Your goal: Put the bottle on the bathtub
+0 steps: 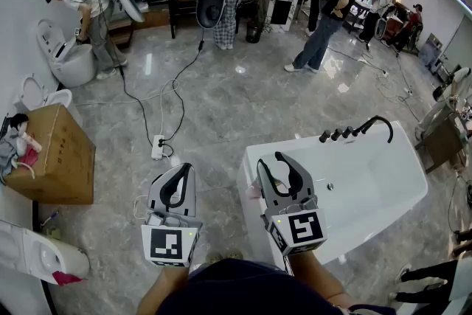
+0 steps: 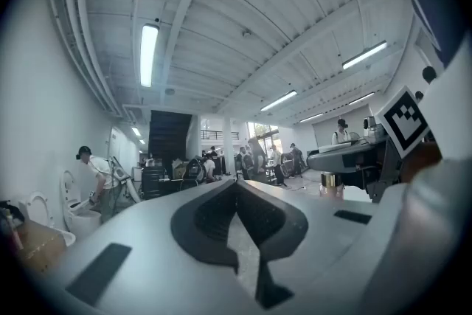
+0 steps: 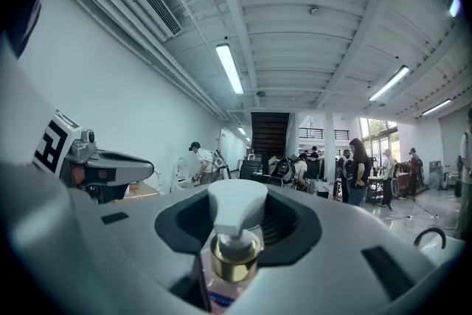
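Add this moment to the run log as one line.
right gripper: shut on bottle | left gripper: shut, empty | bottle: held at bathtub edge

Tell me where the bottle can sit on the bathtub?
The bathtub has a bare white ledge at its near-left side, right by the bottle in the right tongs. The ledge along its right side is bare too. The far ledge is crowded: the black faucet and its knobs stand there.

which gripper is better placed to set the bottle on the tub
Right. The right gripper has its jaws shut on the bottle and sits over the near edge of the bathtub. The left gripper is shut with nothing in it and is off to the tub's side.
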`<state>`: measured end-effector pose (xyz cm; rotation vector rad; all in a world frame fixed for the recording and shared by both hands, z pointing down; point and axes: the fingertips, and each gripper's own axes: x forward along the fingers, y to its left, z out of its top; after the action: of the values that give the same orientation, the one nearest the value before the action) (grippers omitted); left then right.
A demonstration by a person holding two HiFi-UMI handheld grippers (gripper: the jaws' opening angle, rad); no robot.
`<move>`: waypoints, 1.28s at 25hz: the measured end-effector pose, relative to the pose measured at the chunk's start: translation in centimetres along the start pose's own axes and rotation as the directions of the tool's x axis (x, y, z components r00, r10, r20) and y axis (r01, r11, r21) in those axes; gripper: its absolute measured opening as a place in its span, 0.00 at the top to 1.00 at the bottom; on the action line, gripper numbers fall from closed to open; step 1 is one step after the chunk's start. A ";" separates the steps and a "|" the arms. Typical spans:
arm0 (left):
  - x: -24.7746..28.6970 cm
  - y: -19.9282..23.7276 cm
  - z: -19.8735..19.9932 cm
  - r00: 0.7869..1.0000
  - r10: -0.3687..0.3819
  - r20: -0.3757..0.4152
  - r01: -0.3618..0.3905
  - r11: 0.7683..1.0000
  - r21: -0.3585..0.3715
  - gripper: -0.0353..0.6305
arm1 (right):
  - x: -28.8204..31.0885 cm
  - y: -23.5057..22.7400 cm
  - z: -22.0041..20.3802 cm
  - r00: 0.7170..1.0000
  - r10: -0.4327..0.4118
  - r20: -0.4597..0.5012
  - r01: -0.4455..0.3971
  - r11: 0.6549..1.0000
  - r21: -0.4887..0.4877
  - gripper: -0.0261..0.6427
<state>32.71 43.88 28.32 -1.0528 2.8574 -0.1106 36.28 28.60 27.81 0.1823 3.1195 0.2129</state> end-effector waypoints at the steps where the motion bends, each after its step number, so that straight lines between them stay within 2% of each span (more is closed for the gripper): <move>1: -0.1 0.4 -0.2 1.000 0.000 -0.010 0.000 1.000 0.008 0.91 | 0.2 0.2 -0.1 1.000 -0.001 -0.005 0.001 1.000 0.006 0.72; 6: -0.4 1.9 -1.3 1.000 -0.001 -0.026 0.001 1.000 0.004 0.91 | 0.9 0.9 -1.4 0.999 -0.005 -0.050 0.008 0.998 0.059 0.72; 12: -0.5 2.1 -3.2 0.999 -0.046 -0.017 0.045 0.998 -0.050 0.91 | 0.4 1.6 -3.4 0.995 -0.024 -0.095 0.033 0.996 0.089 0.72; 19: 0.7 3.2 -5.9 0.995 -0.064 -0.073 0.060 0.997 -0.057 0.91 | 2.2 1.1 -5.7 0.989 -0.036 -0.147 0.051 0.994 0.099 0.72; 25: 5.8 5.0 -6.5 0.996 -0.052 -0.070 0.050 0.998 -0.042 0.91 | 7.0 -1.9 -6.3 0.992 -0.037 -0.119 0.051 0.993 0.111 0.72; 32: 16.2 5.9 -5.2 0.998 -0.060 -0.035 0.059 0.998 -0.027 0.91 | 15.8 -8.7 -5.6 0.996 -0.024 -0.089 0.033 0.995 0.098 0.72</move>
<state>16.08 38.04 31.90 -1.1532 2.8670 -0.0972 19.44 21.18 32.11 0.1328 3.2205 0.0666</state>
